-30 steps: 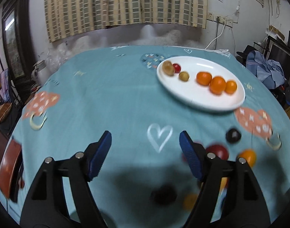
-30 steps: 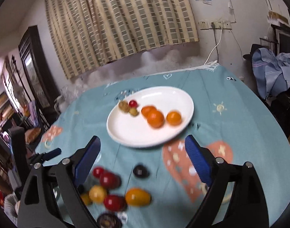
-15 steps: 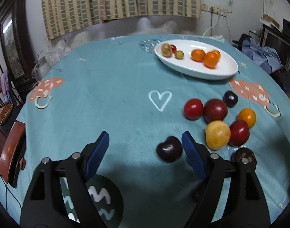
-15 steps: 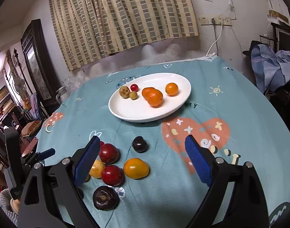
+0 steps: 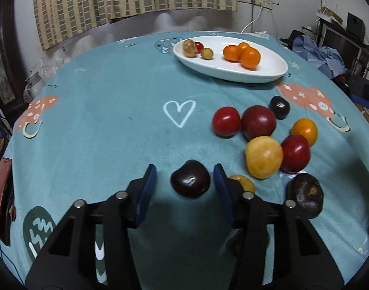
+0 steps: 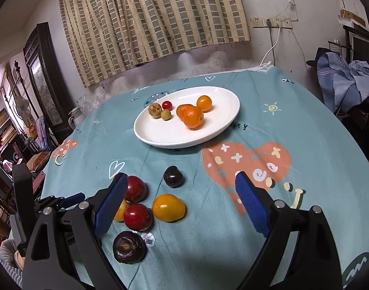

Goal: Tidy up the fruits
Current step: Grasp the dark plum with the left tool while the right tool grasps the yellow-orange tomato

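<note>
Closing left claw (image 5: pixel 184 186) straddles dark plum (image 5: pixel 190 182); tablecloth (image 6: pixel 293 111) lettering unreadable.

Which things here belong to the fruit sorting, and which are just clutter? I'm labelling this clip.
Belongs:
dark plum between the closing left gripper
loose fruit
white plate
oranges

Just lying about:
curtain
blue clothes
wall sockets

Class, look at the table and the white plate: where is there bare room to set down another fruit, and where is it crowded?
Free: the near half of the white plate, in front of the oranges, and the tablecloth left of the white heart print. Crowded: the loose fruit cluster, where the left gripper is closing around a dark plum.
</note>
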{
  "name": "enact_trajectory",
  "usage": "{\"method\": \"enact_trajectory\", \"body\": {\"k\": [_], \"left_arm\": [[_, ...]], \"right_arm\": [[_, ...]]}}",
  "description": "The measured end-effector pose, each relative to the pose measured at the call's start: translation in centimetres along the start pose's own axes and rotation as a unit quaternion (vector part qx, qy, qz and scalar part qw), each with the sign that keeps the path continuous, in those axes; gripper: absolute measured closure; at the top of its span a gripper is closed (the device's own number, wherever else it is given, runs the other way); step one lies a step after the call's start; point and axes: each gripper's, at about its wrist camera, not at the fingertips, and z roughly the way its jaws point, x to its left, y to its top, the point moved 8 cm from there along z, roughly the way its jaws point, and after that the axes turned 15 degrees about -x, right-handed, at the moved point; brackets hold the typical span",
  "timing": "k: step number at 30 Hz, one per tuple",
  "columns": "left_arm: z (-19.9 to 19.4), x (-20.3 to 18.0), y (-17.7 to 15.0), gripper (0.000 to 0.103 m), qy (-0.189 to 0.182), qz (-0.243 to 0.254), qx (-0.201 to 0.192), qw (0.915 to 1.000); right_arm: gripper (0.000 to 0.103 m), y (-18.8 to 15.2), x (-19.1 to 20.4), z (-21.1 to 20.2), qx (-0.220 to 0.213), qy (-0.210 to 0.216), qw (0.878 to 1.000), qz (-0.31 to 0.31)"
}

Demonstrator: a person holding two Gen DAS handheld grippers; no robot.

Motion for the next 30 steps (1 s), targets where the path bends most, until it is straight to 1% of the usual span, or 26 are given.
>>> {"method": "enact_trajectory", "body": {"k": [1, 2, 4, 5, 6, 8, 10, 11, 13, 14, 16, 19, 21, 23, 27, 30], "left_arm": [[0.1, 0.0, 0.0, 0.069, -0.002, -0.002, 0.002, 1.0000], [0.1, 0.0, 0.0, 0.070, -0.003, -0.004, 0.003, 1.0000], [-0.1, 0.1, 0.0, 0.070, 0.007, -0.001, 0.000, 1.0000], [-0.3, 0.4, 0.2, 0.070, 0.023, 0.003, -0.006, 0.9997], [-0.5, 0.7, 0.4, 0.070, 0.029, 0.001, -0.012, 0.9995], [-1.0, 1.3, 0.8, 0.070, 0.035, -0.009, -0.023, 0.9991], [-1.2, 1.8, 1.0, 0.070, 0.037, -0.020, -0.026, 0.9988], [-1.1, 2.0, 1.0, 0.070, 0.038, -0.024, -0.024, 0.9987], [-0.9, 2.1, 1.1, 0.070, 0.037, -0.025, -0.021, 0.9988], [-0.8, 2.1, 1.1, 0.070, 0.036, -0.025, -0.019, 0.9989], [-0.8, 2.0, 1.1, 0.070, 0.034, -0.023, -0.018, 0.9990], [-0.8, 1.9, 1.1, 0.070, 0.032, -0.022, -0.020, 0.9990], [-0.8, 1.9, 1.0, 0.070, 0.031, -0.021, -0.018, 0.9991], [-0.7, 1.8, 0.9, 0.070, 0.031, -0.019, -0.015, 0.9992], [-0.4, 1.6, 0.7, 0.070, 0.029, -0.016, -0.010, 0.9994], [-0.2, 1.5, 0.5, 0.070, 0.026, -0.014, -0.004, 0.9996]], "right_arm": [[0.012, 0.0, 0.0, -0.1, 0.000, -0.001, 1.000, 0.000], [0.013, -0.1, -0.1, 0.0, 0.001, 0.000, 1.000, -0.001], [0.013, -0.5, 0.0, -0.2, 0.007, 0.002, 1.000, -0.002], [0.012, -0.9, 0.0, -0.2, 0.012, 0.004, 1.000, -0.005], [0.013, -1.4, 0.3, -0.2, 0.022, 0.007, 1.000, -0.011], [0.013, -2.1, 0.7, 0.1, 0.035, 0.011, 0.999, -0.023], [0.013, -2.9, 1.0, 0.6, 0.048, 0.009, 0.998, -0.044], [0.015, -3.2, 1.1, 0.7, 0.051, 0.007, 0.997, -0.049], [0.028, -4.2, 1.2, 1.3, 0.071, 0.006, 0.996, -0.060], [0.036, -4.6, 1.1, 1.6, 0.078, 0.005, 0.995, -0.059], [0.044, -5.3, 0.7, 2.1, 0.092, -0.001, 0.994, -0.056], [0.044, -5.7, 0.7, 2.4, 0.096, -0.003, 0.994, -0.061], [0.045, -6.0, 1.3, 2.6, 0.096, 0.000, 0.992, -0.076], [0.049, -6.4, 1.7, 2.8, 0.098, 0.002, 0.991, -0.087], [0.053, -6.3, 1.9, 3.7, 0.098, 0.005, 0.992, -0.085], [0.054, -6.9, 2.1, 4.6, 0.113, 0.011, 0.990, -0.078]]}}
